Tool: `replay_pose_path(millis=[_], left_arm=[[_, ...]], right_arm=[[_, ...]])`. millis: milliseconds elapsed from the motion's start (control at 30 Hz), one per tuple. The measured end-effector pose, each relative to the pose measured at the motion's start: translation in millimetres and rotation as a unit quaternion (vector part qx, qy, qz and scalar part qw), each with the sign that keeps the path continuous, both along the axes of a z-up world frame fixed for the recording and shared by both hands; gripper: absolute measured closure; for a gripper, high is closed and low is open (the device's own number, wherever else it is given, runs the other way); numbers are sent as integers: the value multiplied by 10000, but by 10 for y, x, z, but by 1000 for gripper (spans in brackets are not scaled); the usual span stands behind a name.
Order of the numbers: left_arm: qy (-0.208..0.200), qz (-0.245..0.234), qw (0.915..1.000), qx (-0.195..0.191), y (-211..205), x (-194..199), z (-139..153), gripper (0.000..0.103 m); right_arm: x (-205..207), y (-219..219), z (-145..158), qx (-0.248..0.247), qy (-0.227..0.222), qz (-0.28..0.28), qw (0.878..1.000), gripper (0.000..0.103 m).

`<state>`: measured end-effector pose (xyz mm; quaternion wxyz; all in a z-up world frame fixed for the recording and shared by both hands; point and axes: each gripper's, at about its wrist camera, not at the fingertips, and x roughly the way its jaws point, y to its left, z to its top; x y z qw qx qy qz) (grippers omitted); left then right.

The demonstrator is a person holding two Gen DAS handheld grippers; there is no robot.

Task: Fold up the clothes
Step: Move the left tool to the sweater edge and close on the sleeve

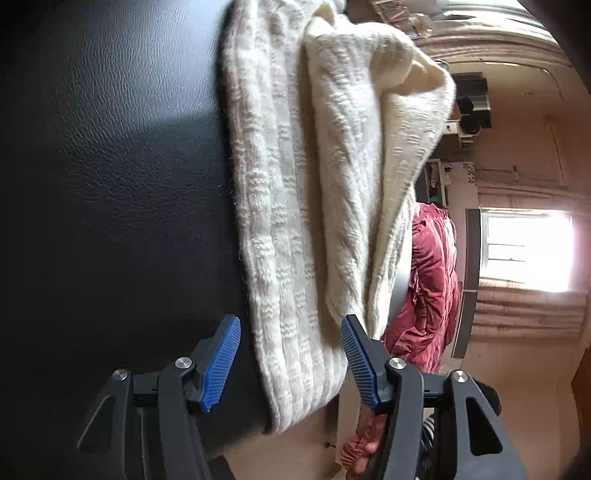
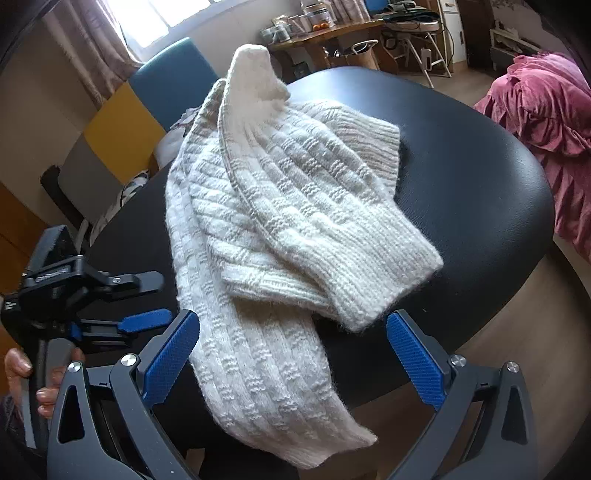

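Observation:
A cream knitted sweater [image 2: 280, 206] lies bunched on a black leather table [image 2: 472, 177], one end hanging over the near edge. My right gripper [image 2: 291, 354] is open, its blue pads either side of the hanging end, holding nothing. My left gripper [image 1: 290, 363] is open in the left wrist view, its jaws either side of the sweater's [image 1: 295, 206] ribbed edge over the table [image 1: 110, 184]. The left gripper [image 2: 125, 310] also shows in the right wrist view, at the table's left edge, held by a hand.
A crumpled pink garment [image 2: 546, 110] lies on the right beyond the table; it also shows in the left wrist view [image 1: 432, 288]. A blue and yellow panelled seat [image 2: 147, 107] stands behind the table. A cluttered wooden desk [image 2: 332, 29] and stool [image 2: 417, 33] stand at the back.

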<state>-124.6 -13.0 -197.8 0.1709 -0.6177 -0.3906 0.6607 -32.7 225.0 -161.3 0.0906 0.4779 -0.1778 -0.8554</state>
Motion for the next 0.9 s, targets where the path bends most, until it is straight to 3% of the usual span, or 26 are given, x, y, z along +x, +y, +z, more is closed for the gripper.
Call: replay_pose_path(millis=[200,300,367,433,533,633,733,900], left_arm=[[-82,301,9994,149,89,-56,-94,46],[-53,419,9991,82,149,-66,-128,58],[1,461,9989,-19,182,-59,-139,75],[4,454,9990,20,159,-48,-143,83],[9,444,9990,78,124,-31,-148,86],[13,434,9990,136,88,-14,-154,95],[18,424,9989,195,53,2,-160,98],[501,233,9978,-366,79,7,13,99]], right_arm=[[0,-60,23,-46,100,63,9999,0],[-49,-138,16,12,125,76,9999,0],[-56,-173,1,71,89,72,9999,0],[-66,-226,-14,228,17,152,9996,0],[-61,-304,-8,637,-1,222,9977,0],[-65,-317,25,661,42,251,9975,0],[-165,-342,103,587,150,334,9976,0],[-508,-486,300,522,443,453,9966,0]])
